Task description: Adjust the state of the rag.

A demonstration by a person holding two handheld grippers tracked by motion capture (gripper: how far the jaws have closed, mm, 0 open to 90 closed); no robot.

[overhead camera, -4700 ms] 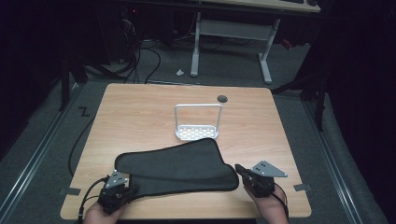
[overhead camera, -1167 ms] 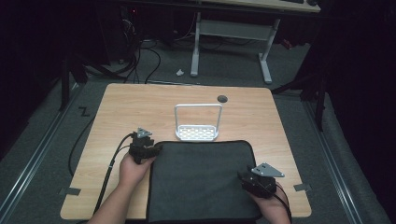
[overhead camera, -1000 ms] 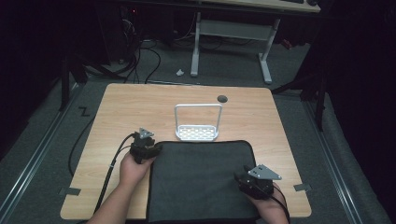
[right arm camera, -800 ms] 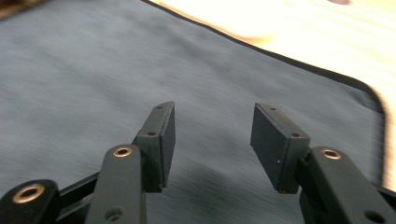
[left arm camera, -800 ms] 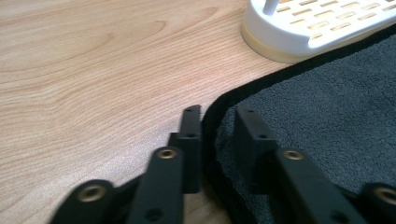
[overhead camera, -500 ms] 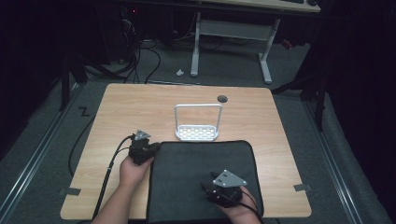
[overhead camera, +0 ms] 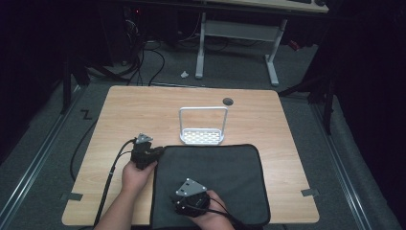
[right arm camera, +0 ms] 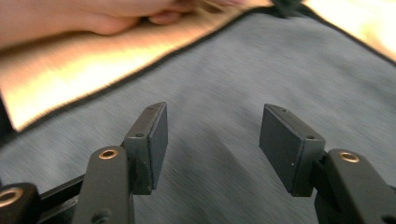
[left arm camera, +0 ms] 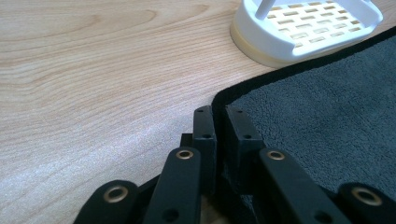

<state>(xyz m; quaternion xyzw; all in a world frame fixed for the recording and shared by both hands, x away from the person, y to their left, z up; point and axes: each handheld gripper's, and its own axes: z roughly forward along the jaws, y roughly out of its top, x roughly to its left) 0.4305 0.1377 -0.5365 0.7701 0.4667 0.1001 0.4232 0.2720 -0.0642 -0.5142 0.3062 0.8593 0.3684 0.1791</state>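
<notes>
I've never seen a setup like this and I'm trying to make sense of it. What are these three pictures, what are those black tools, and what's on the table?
There is no robot here: a person holds a hand-held gripper in each hand. The high view looks down on the table from above. The other two pictures come from cameras riding on the grippers, looking along their black fingers. On the table lie a dark grey towel, spread flat, and a white rack at its far edge. The left gripper is shut on the towel's near-left corner. The right gripper is open above the towel's middle, holding nothing.
</notes>
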